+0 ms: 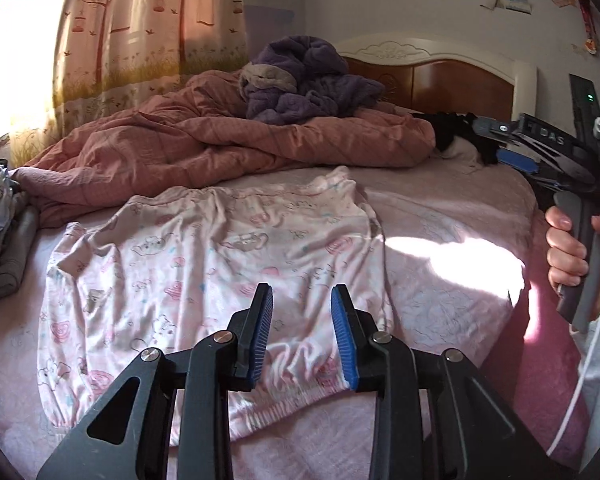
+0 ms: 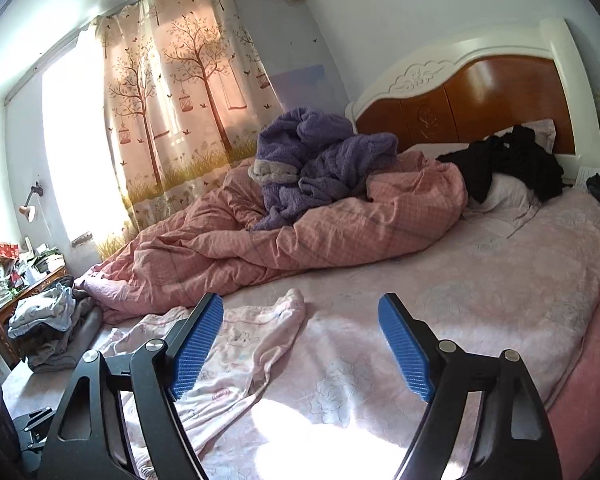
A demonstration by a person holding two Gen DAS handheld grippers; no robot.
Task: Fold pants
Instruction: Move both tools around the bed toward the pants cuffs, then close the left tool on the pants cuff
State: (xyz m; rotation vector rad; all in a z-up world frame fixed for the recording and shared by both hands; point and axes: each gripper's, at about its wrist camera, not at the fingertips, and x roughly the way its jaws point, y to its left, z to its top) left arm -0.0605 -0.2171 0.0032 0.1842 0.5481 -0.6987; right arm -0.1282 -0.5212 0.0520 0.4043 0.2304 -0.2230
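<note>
Setting: I am looking along two handheld grippers at a bed [image 2: 480, 280] with a pale pink sheet, sun patches on it, a window and tree-print curtain [image 2: 180, 92] far left.

Pants: pink patterned pyjama pants [image 1: 204, 264] lie flat on the near half of the bed, apparently already doubled leg on leg. The gathered waistband is at the near edge, just under my left fingers; the cuffs reach away toward the far side.

Long axis: it runs near to far, roughly in line with the left gripper's pointing direction.

Left gripper: the left gripper [image 1: 301, 334] hovers over the waistband end, its blue pads parted narrowly, gripping nothing that I can see.

Right gripper: the right gripper [image 2: 300, 344] has its fingers spread wide and empty. It sits off to the right of the pants, over bare sheet; in its view the cloth lies mostly to the left of the gap.

Which is nearer: the left one, clearly; the right is well apart from the fabric.

Next move, my judgement: the waistband has to travel along the long axis toward the cuffs, so the right gripper must first come left to the waistband's other corner.

Clutter: a crumpled pink duvet [image 1: 220, 152] and purple fleece [image 1: 312, 80] lie beyond the cuffs, close enough to crowd the fold.
</note>
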